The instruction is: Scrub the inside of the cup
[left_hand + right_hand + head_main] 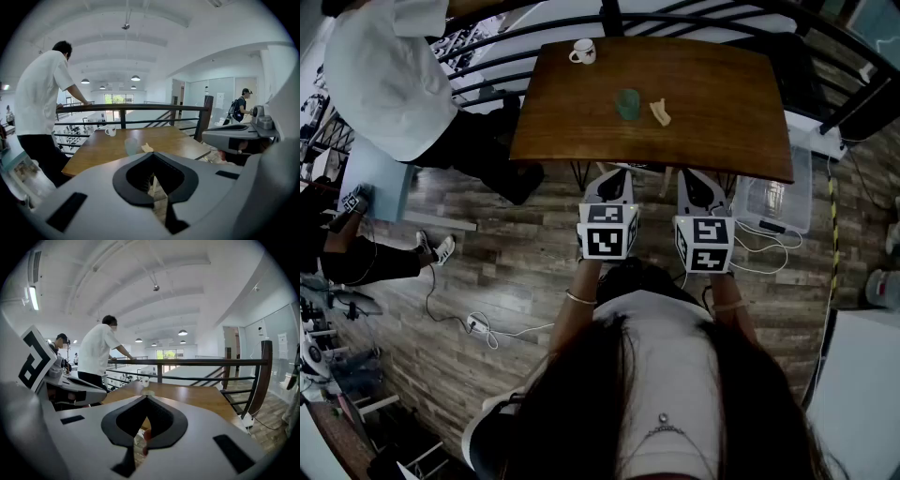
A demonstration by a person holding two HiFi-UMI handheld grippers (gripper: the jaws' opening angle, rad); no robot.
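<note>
- Cup [628, 103], translucent green: upright near the centre of wooden table [722, 122].
- Pale scrubber [660, 112]: just beside cup, at its 4 o'clock.
- White mug [582, 52]: at cup's 11 o'clock, by the far edge.
- Left gripper [612, 174], right gripper [701, 178]: jaws closed together, nothing between them, off the table's near edge.

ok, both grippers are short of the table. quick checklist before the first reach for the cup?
1. Left gripper empty: ok, jaws shut with nothing between them.
2. Right gripper empty: ok, jaws shut with nothing between them.
3. Jaws open for a grasp: not ok, both are shut.
4. Cup upright and free on the table: ok.
5. Scrubbing tool ready: cannot tell. A beige item lies beside the cup, but its kind is unclear.
6. Path to the cup clear: ok. The white mug sits at the far edge, and the person at the railing stands off to the left.
</note>
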